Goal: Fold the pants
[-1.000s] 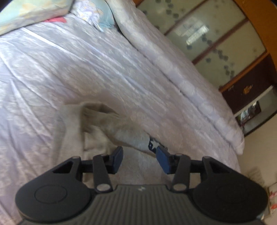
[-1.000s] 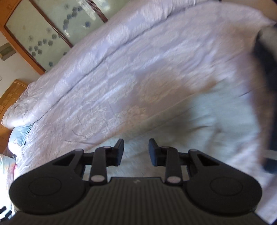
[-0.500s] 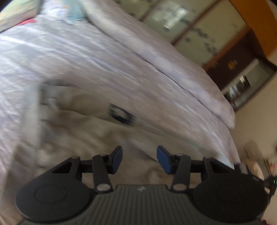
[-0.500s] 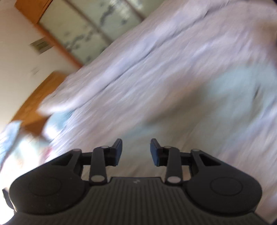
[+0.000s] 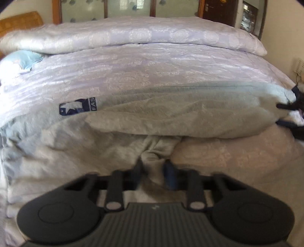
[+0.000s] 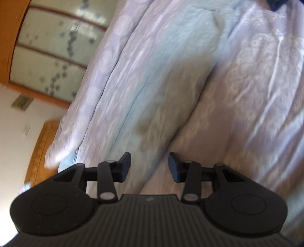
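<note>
Grey pants [image 5: 190,114] with a dark blue patch [image 5: 77,109] lie across the lilac bedspread [image 5: 152,72], one leg folded over toward the right. My left gripper [image 5: 153,169] is shut on a bunched fold of the pants at the near edge. The right gripper's dark fingers [image 5: 290,106] show at the far right, by the end of that leg. In the right wrist view the pants leg [image 6: 171,76] runs away from my right gripper [image 6: 149,167]. Its jaws are opening, with the leg's end lying below the gap and untouched by the pads.
A rolled lilac quilt [image 5: 133,36] lies along the far side of the bed. A light blue pillow [image 5: 24,58] sits at the left by a wooden headboard [image 5: 19,20]. Glass-panelled wardrobe doors [image 5: 129,7] stand behind. The bed's edge drops off at the right.
The left gripper swept across the bed, rolled level and closed on the pants fabric. The right gripper rolled and moved along the leg, with its jaws a little wider.
</note>
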Available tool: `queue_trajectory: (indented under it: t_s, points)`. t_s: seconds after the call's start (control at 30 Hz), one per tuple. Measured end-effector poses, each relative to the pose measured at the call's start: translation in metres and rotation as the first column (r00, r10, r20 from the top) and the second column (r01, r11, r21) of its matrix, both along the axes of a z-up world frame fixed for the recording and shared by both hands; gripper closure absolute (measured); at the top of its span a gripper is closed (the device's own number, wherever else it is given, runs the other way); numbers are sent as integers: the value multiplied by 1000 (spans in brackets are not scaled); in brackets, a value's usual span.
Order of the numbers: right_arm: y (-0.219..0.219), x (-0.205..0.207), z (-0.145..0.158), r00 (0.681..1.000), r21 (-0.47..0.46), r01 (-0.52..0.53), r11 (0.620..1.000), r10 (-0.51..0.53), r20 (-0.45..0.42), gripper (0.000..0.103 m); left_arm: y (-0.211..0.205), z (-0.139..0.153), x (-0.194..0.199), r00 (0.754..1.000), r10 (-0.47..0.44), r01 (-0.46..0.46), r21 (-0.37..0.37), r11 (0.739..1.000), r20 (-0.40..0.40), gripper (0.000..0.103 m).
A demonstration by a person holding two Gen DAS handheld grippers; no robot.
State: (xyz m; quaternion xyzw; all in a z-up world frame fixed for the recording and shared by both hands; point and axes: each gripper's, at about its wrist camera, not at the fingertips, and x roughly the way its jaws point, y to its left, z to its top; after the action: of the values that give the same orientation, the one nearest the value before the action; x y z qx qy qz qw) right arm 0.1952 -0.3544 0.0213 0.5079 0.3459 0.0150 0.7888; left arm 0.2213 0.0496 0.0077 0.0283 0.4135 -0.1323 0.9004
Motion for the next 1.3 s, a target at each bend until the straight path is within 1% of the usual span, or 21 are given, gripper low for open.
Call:
queue_trajectory:
  t_s: [0.07, 0.1, 0.13, 0.17, 0.33, 0.4, 0.5, 0.6, 0.67, 0.73, 0.77, 0.8, 0.87, 0.93, 0.97, 1.03, 1.1, 1.13, 1.2, 1.27, 1.3]
  points:
    - [2, 11, 0, 1000, -5, 15, 1000, -15, -12, 69, 12, 6, -7, 999, 12, -14, -58, 998, -29, 90]
    - [5, 18, 2, 1000, -39, -1, 999, 0, -25, 81, 16, 10, -14, 1000, 7, -8, -69, 998, -28, 90]
    - [5, 21, 5, 999, -82, -8, 997, 5, -46, 99, 20, 16, -22, 1000, -7, 6, -69, 998, -13, 90]
    - [5, 21, 8, 998, -115, -9, 993, 2, -60, 98, 22, 19, -30, 1000, -16, 15, -64, 998, -5, 90]
    - [-1, -8, 30, 1000, -169, 19, 985, -15, 25, 98, 38, 23, -54, 999, -22, 19, -97, 995, -36, 89]
    - [-4, -23, 28, 999, -191, 33, 981, -31, 16, 98, 36, 18, -55, 999, -21, 17, -90, 996, -49, 89]
    - [-8, -21, 10, 996, -202, 50, 978, -62, -56, 98, 34, 18, -60, 999, -17, 14, -81, 997, -41, 87]
    - [-11, -12, 2, 998, -216, 43, 975, -52, -40, 98, 41, 24, -71, 999, -14, 8, -103, 995, -51, 82]
    - [-10, -13, 8, 997, -212, 42, 976, -54, -52, 88, 52, 32, -86, 999, 7, -11, -109, 994, -42, 69]
    - [-7, -19, 21, 998, -252, 38, 967, -50, -41, 65, 68, 44, -106, 999, 45, -47, -126, 991, -18, 69]
    - [-6, -25, 25, 999, -276, 30, 961, -38, -22, 65, 79, 49, -116, 997, 73, -74, -153, 985, -12, 69]
    - [-6, -35, 31, 1000, -290, 17, 957, -18, -3, 65, 93, 55, -127, 993, 114, -114, -191, 975, -10, 69]
    - [-9, -61, 45, 1000, -313, 3, 950, 6, 29, 65, 125, 64, -149, 976, 215, -213, -268, 940, -21, 68]
    - [-17, -88, 55, 999, -330, 9, 944, 7, 47, 65, 157, 69, -170, 943, 330, -327, -322, 888, -47, 68]
    - [-23, -103, 59, 999, -336, 16, 942, 0, 48, 65, 173, 70, -180, 919, 387, -386, -351, 853, -70, 68]
    - [-36, -133, 64, 999, -339, 43, 940, -30, 43, 65, 203, 67, -199, 873, 471, -476, -428, 768, -127, 68]
    - [-50, -161, 68, 997, -340, 73, 938, -67, 29, 65, 223, 61, -213, 837, 515, -534, -486, 692, -186, 67]
    - [-57, -175, 69, 996, -343, 86, 935, -83, 23, 65, 229, 58, -218, 822, 529, -556, -501, 663, -212, 65]
    - [-69, -199, 70, 993, -341, 112, 933, -116, 8, 65, 232, 53, -225, 808, 536, -576, -520, 631, -244, 55]
    - [-81, -220, 66, 989, -309, 140, 941, -150, -10, 65, 229, 47, -226, 799, 539, -590, -529, 611, -268, 40]
    - [-86, -230, 63, 986, -296, 155, 942, -168, -18, 65, 228, 43, -225, 795, 537, -595, -536, 599, -282, 38]
